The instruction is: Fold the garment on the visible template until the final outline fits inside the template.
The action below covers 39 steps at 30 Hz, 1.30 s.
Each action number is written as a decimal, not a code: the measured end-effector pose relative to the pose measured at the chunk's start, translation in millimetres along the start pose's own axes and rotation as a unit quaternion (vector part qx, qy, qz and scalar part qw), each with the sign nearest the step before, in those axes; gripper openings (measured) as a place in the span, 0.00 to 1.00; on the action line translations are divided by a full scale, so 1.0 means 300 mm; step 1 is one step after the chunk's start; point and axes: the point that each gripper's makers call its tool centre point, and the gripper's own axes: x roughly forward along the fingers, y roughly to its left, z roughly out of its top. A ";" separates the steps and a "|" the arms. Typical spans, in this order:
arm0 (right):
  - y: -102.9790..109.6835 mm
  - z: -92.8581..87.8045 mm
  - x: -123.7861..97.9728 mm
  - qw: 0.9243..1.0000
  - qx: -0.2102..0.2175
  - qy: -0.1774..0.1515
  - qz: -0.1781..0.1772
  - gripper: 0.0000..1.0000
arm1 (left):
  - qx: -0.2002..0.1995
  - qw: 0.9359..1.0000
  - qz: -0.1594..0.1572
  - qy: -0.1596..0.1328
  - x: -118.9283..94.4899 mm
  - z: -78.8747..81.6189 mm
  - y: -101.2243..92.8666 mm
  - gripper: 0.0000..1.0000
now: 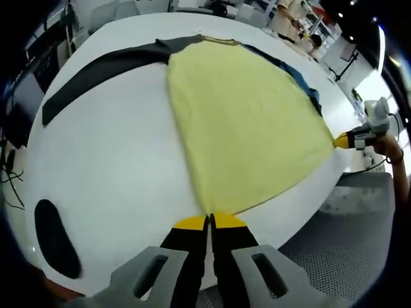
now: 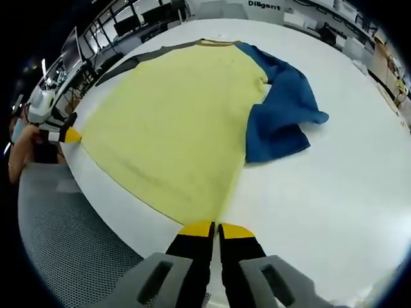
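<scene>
While pinched: garment (image 1: 244, 122) hem, both tools

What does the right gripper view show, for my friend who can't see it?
The right tongs, shut, pinch a bottom corner of a yellow shirt spread on a white table. Its blue sleeve lies crumpled at the right, its dark sleeve stretches far left, and the left tongs hold the other corner.

The left claw (image 1: 210, 222) has its yellow-tipped jaws pressed together on the near hem corner of the garment (image 1: 244, 122), at the worktop (image 1: 109, 167) edge. The right claw (image 2: 216, 229) is closed the same way on the other hem corner. In the left gripper view a hand (image 1: 390, 149) grips the right claw's body beyond the worktop edge.
</scene>
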 end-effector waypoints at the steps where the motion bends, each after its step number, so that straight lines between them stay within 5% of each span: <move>1: 0.000 -0.003 0.001 1.000 -0.002 0.001 -0.001 0.00 | 0.001 1.000 0.000 0.001 0.000 -0.001 -0.001 0.00; 21: 0.000 -0.011 0.007 0.999 -0.032 0.010 -0.011 0.00 | 0.001 1.000 0.006 -0.013 0.002 -0.001 -0.007 0.03; 24: -0.008 -0.005 -0.001 0.999 -0.042 0.002 -0.020 0.03 | 0.000 1.000 0.008 -0.018 0.003 0.002 -0.005 0.11; 28: -0.003 0.042 -0.028 0.999 -0.030 -0.040 -0.011 0.10 | 0.034 0.998 0.017 -0.049 -0.012 0.033 -0.013 0.34; 33: -0.031 0.129 -0.068 0.994 -0.030 -0.101 -0.023 0.28 | 0.035 0.992 0.003 -0.123 -0.042 0.112 -0.043 0.46; 39: -0.063 0.196 -0.085 0.988 -0.040 -0.144 -0.033 0.32 | 0.028 0.983 0.005 -0.182 -0.072 0.188 -0.037 0.72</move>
